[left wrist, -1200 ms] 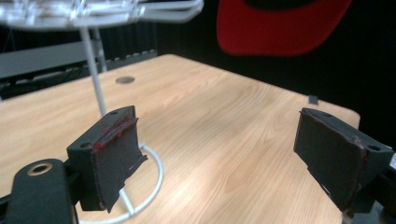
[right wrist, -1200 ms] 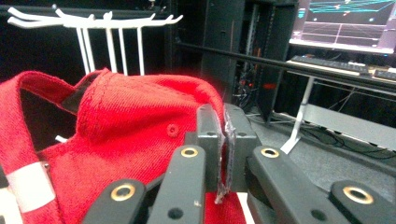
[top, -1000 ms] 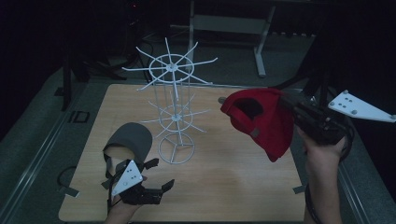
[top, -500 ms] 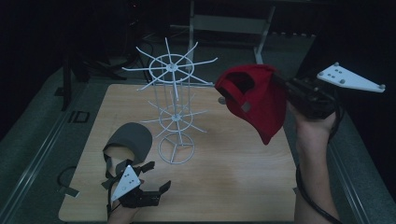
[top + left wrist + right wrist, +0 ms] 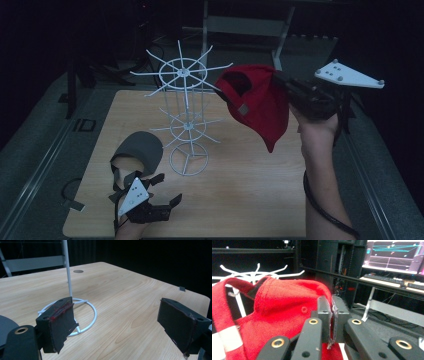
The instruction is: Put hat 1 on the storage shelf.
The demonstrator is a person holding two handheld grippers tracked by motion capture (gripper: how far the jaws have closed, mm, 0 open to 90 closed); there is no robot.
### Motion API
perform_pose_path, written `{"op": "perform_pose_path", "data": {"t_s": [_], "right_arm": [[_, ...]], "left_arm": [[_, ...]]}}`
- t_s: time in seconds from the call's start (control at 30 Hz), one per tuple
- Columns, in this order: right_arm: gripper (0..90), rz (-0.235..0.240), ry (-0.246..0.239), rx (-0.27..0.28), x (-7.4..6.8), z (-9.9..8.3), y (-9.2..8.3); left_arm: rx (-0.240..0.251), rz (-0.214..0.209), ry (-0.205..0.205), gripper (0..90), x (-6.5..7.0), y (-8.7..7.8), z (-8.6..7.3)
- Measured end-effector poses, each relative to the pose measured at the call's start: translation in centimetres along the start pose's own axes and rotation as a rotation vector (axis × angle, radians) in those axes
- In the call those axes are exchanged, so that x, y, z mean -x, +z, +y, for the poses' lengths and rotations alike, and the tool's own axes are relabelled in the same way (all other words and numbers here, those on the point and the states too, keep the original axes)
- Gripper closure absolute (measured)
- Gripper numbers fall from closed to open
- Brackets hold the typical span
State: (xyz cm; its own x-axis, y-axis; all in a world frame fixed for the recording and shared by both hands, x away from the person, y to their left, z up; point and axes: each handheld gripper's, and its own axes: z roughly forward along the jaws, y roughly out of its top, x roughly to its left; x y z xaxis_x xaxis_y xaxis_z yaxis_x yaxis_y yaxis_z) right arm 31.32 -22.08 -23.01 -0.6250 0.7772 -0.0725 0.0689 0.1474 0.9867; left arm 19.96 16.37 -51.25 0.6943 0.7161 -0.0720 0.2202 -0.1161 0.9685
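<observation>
The room around me is dark, and the pale wooden table (image 5: 240, 200) is the one lit surface; its near and right stretches lie bare, with open room there to move. A white wire rack (image 5: 185, 117) stands upright left of centre on its ring base, spokes fanning out at two levels and nothing hanging from them. A grey cap (image 5: 140, 149) lies on the table near the left edge, just beyond my left gripper (image 5: 167, 192), which sits low over the near-left corner with its jaws wide apart and nothing between them. My right gripper (image 5: 284, 85) is raised above the table's right side, jaws pinched shut on the red cap (image 5: 260, 105). The cap hangs in the air right of the rack's top spokes, its long axis steeply tilted, brim pointing down toward the table and back strap turned toward the rack.
</observation>
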Motion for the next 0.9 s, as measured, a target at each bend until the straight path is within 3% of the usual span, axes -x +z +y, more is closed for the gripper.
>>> {"op": "perform_pose_path", "data": {"t_s": [0.43, 0.9], "right_arm": [[86.8, 0.029, -0.013, -0.028, -1.1, -3.1, 0.1], [85.5, 0.137, 0.018, -0.010, -1.6, -5.8, -1.6]], "left_arm": [[0.000, 0.008, -0.011, 14.6, -0.2, 0.0, -0.2], [-0.011, 0.012, -0.013, 14.6, -0.3, 0.2, -0.5]]}}
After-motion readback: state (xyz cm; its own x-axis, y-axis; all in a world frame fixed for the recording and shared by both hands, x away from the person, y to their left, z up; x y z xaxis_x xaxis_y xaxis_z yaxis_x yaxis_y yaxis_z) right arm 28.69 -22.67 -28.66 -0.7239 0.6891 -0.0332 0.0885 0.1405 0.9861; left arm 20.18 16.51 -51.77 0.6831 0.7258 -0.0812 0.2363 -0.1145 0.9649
